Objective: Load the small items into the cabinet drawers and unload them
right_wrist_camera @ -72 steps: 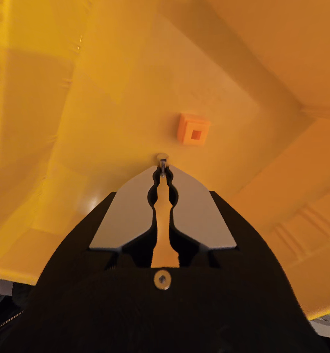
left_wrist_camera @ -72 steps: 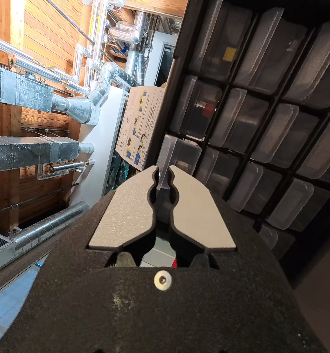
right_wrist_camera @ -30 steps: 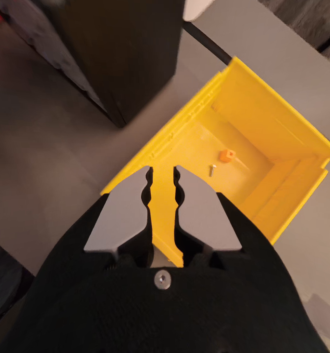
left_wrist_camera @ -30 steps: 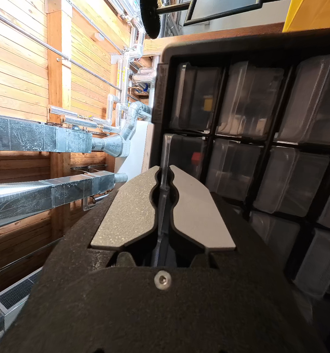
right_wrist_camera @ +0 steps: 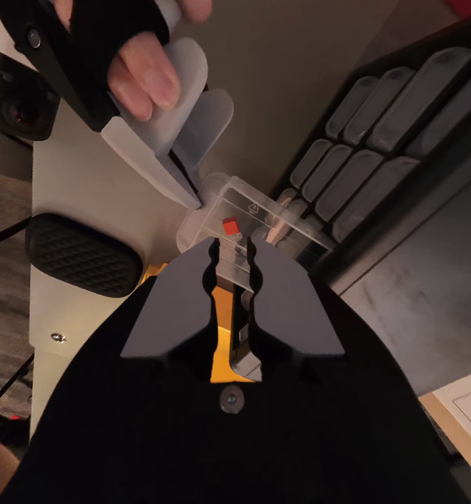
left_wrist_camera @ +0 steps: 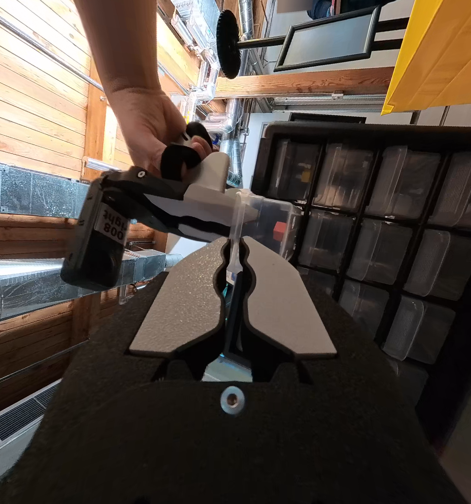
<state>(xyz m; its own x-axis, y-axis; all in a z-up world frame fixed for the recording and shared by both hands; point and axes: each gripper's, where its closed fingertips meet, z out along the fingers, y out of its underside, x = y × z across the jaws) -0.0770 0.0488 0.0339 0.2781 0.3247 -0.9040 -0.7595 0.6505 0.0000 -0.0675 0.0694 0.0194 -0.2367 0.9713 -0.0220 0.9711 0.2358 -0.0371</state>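
Note:
A black cabinet [left_wrist_camera: 365, 131] of clear drawers stands on the right. One clear drawer [left_wrist_camera: 289, 215] is pulled out, and a red cube [left_wrist_camera: 280, 230] lies in it. My left gripper [left_wrist_camera: 235, 244] is shut on the drawer's front handle tab. My right gripper [right_wrist_camera: 230, 242] is open and empty, with its tips just over the drawer [right_wrist_camera: 256, 207] near the red cube [right_wrist_camera: 230, 225]. In the left wrist view the right gripper [left_wrist_camera: 242, 218] reaches into the drawer's open top. In the right wrist view the left gripper [right_wrist_camera: 197, 204] pinches the drawer front.
A yellow bin [right_wrist_camera: 223, 341] sits below the right gripper and shows at the top right of the left wrist view [left_wrist_camera: 441, 54]. A black textured pad [right_wrist_camera: 79, 253] and a small screw [right_wrist_camera: 57, 337] lie on the white table. A hand [left_wrist_camera: 147, 131] holds the right gripper. The grippers are tip to tip, or close to it. Between my right fingertips and the black cabinet [left_wrist_camera: 365, 131] there is roughly 12 centimetres.
The left gripper has pulled the drawer out of the cabinet. The right gripper released the screw in the yellow bin, left it, and now hovers open over the drawer.

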